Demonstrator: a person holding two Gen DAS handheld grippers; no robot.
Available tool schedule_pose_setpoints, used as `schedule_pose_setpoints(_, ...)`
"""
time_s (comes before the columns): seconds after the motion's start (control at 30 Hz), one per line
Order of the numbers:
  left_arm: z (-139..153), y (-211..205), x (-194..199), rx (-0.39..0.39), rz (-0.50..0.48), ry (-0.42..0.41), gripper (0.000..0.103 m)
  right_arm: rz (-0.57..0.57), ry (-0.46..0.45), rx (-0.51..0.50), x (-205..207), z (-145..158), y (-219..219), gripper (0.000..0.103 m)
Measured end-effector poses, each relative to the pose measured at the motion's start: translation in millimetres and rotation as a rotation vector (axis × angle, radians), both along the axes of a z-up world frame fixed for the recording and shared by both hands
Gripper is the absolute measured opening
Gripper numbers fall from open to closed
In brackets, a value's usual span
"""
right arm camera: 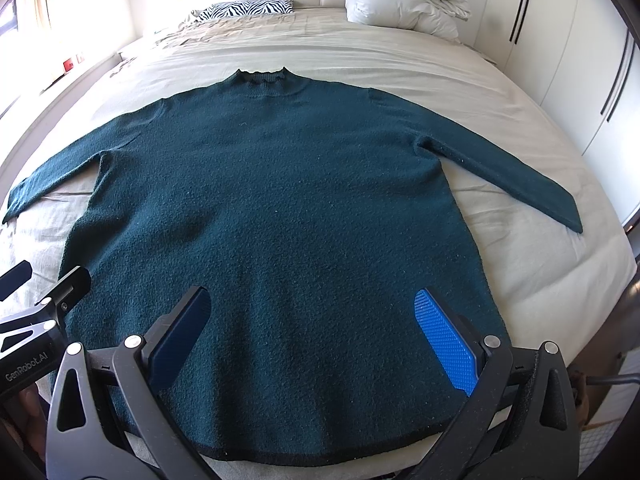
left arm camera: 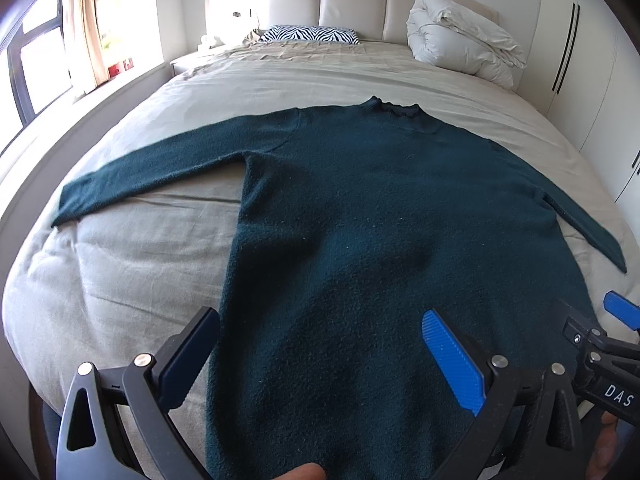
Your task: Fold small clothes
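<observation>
1. Sweater, dark teal knitted wool with long sleeves (right arm camera: 276,200), lay flat on the bed with both sleeves spread outward and its collar toward the headboard; in the left wrist view its hem was cut off by the frame and its right cuff ran close to the edge.
2. Bed, covered in a wrinkled beige sheet (right arm camera: 400,68), filled most of both views, with a cream padded headboard (left arm camera: 352,4) behind it.
3. White wardrobe doors with dark slim handles (right arm camera: 560,40) stood along one side; a bright curtained window (left arm camera: 44,48) on the other was washed out.
4. Rolled white duvet (left arm camera: 464,40) sat beside a zebra-striped pillow (left arm camera: 308,35).
5. Left gripper (left arm camera: 318,354) and right gripper (right arm camera: 312,334) hovered over the sweater's lower part, each with jaws spread wide, holding nothing.
</observation>
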State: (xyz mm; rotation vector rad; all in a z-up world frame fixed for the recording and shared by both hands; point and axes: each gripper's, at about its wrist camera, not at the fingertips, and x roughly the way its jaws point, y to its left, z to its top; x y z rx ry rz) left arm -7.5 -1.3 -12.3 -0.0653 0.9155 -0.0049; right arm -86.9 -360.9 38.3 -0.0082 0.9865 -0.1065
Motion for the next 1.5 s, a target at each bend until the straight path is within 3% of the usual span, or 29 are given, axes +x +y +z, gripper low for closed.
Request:
schedule_pose_setpoints(0.07, 0, 10, 0, -0.052, 0.001, -0.003, 0.103, -0.003, -0.008, 0.010, 0, 1, -2, 0.103)
schedule_pose_setpoints(0.17, 1, 37, 4, -0.194, 0.014, 0.005, 0.103, -0.003, -0.024, 0.045, 0, 4, -5, 0.103)
schedule_pose_setpoints(0.33, 6, 91, 12, -0.396, 0.074, -0.048, 0.103, 0.031, -0.106, 0.180, -3, 19, -8, 0.103)
schedule_pose_setpoints(0.43, 10, 121, 9, -0.422, 0.159, -0.134, 0.103, 0.067, -0.167, 0.251, -5, 30, -5, 0.103)
schedule_pose_setpoints(0.5, 6, 140, 10, -0.433, 0.231, -0.103, 0.103, 0.088, -0.203, 0.269, -4, 38, 0, 0.103)
schedule_pose_setpoints(0.6, -5, 169, 15, -0.535, 0.266, -0.001, 0.103, 0.116, -0.231, 0.289, -2, 47, 10, 0.103)
schedule_pose_setpoints(0.7, -7, 206, 10, -0.625, 0.326, -0.074, 0.103, 0.134, -0.242, 0.307, 0, 51, 19, 0.103)
schedule_pose_setpoints(0.77, -11, 229, 14, -0.628, 0.371, -0.073, 0.103, 0.142, -0.248, 0.316, 2, 52, 23, 0.103)
schedule_pose_setpoints(0.83, -15, 251, 16, -0.691, 0.394, -0.094, 0.101, 0.152, -0.254, 0.324, 4, 54, 28, 0.103)
schedule_pose_setpoints(1.1, -33, 337, 23, -0.853, 0.620, -0.243, 0.081, 0.162, -0.241, 0.341, 21, 48, 36, 0.103)
schedule_pose_setpoints(1.33, -75, 373, 37, -1.046, 0.801, -0.273, 0.081, 0.168, -0.207, 0.358, 36, 35, 41, 0.103)
schedule_pose_setpoints(1.5, -87, 387, 37, -1.074, 0.877, -0.334, 0.080, 0.135, -0.183, 0.402, 49, 23, 30, 0.103)
